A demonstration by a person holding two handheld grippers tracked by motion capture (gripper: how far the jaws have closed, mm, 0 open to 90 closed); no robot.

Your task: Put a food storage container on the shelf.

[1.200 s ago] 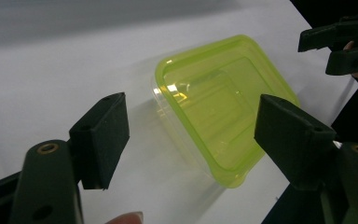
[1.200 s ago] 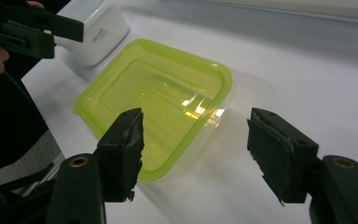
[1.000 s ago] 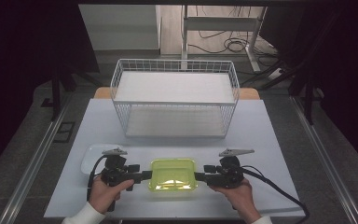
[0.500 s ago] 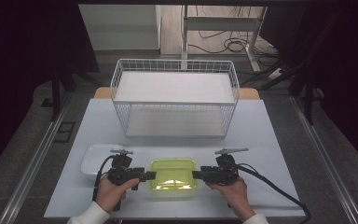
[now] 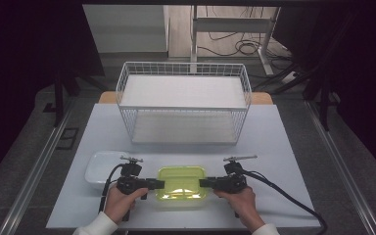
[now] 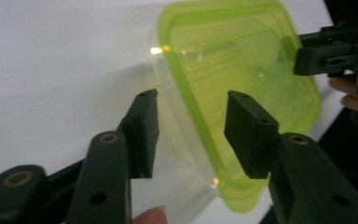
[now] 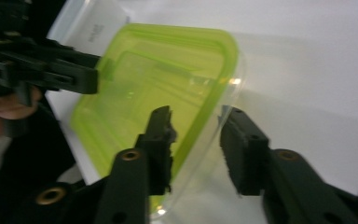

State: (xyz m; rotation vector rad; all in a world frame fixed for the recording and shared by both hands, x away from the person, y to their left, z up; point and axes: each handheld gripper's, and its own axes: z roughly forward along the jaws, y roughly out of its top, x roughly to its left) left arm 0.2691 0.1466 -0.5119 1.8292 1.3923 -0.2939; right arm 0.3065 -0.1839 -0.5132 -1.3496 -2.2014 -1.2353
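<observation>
green-lidded container [image 5: 181,182] | left gripper [image 5: 157,184], right gripper [image 5: 205,183] closing on its ends, jaws straddling rim, not yet clamping; lifting pending

A lab or test room: a plain white table [image 5: 284,147] stands among dark screens [image 5: 29,73], with loose cables [image 5: 235,46] on the floor behind a metal frame [image 5: 235,24].

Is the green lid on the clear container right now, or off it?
On. The green lid sits flat atop the clear container, its rim lining up with the container's edge in both gripper views.
</observation>
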